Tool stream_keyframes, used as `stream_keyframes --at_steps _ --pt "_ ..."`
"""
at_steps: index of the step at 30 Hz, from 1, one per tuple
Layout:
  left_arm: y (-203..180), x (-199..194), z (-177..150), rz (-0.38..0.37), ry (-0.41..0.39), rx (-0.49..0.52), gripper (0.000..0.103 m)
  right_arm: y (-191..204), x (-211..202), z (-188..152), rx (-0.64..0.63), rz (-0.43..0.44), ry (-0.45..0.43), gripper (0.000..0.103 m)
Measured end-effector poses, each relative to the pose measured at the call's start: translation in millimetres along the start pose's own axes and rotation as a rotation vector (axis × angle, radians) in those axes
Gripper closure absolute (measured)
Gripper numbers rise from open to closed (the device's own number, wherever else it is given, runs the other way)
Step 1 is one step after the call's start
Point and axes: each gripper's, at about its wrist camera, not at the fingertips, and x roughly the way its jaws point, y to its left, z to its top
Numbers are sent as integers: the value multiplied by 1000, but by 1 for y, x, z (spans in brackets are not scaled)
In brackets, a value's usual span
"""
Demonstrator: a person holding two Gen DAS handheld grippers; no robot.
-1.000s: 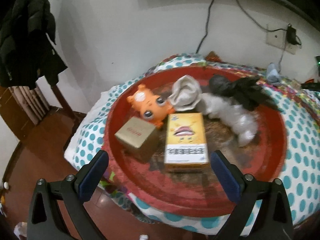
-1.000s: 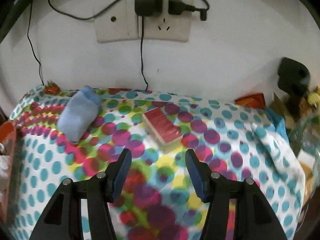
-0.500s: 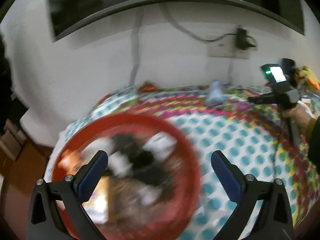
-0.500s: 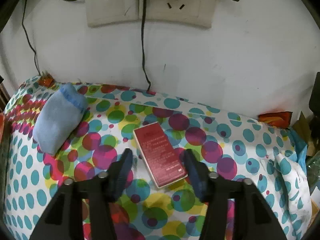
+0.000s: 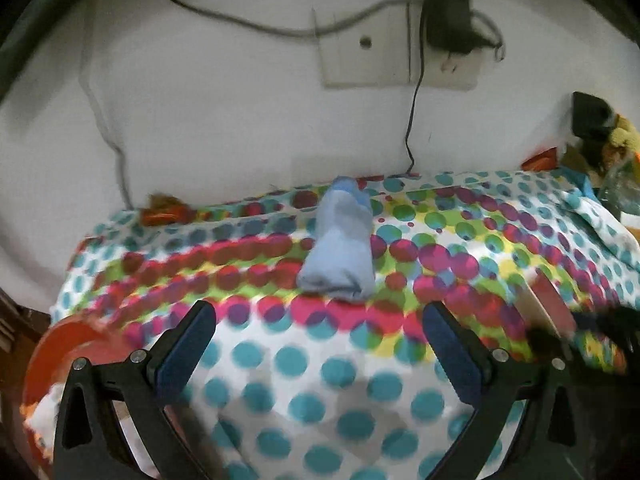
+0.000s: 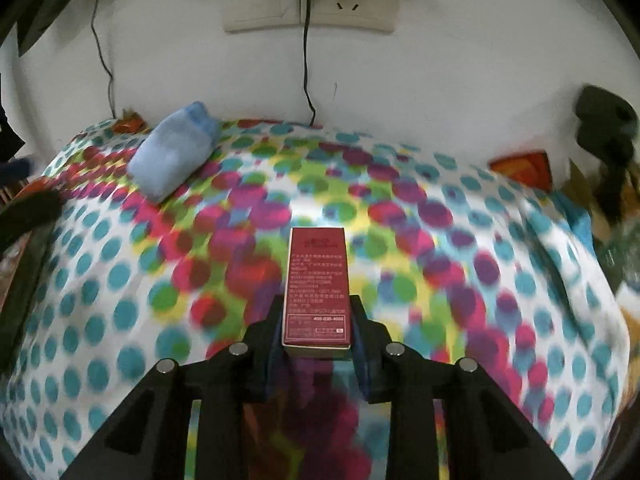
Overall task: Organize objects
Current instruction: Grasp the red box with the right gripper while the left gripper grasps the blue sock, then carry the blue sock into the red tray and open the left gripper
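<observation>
Clamping a red box (image 6: 316, 288) between the two fingers of the right gripper (image 6: 316, 332), narrow sides pinched, printed face turned up, far end pointing toward the wall and lifted clear of the dotted cloth (image 6: 460, 240) covering the bench. Holding the left gripper (image 5: 316, 344) spread wide with nothing between its fingers, hovering over the same dotted cloth (image 5: 320, 360). Lying ahead of it, near the back edge by the wall, a rolled light-blue sock (image 5: 340, 248); seen from the right wrist, the same sock (image 6: 172, 152) sitting well off to the left of the held box, apart from it. Peeking in at the lower left of the left wrist view, the rim of a red tray (image 5: 52, 340), contents blurred beyond telling. Showing at the right edge of that view, the red box (image 5: 552, 308) again, blurred, tilted. Hanging on the wall above, a socket plate (image 6: 308, 4) with a plugged-in charger and cable (image 6: 306, 80) trailing down behind the bench.
</observation>
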Motion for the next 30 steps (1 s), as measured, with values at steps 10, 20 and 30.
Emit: stream_keyframes --at_steps 10,20,30 --pt "-5 71 25 -18 108 -11 21 6 -20 -19 -3 -13 -19 72" --pt "1 72 13 -58 135 -117 76 6 -21 -20 -6 -13 -20 72" --pt "-8 31 -17 -55 133 -95 77 5 -20 -19 -10 -10 -20 72"
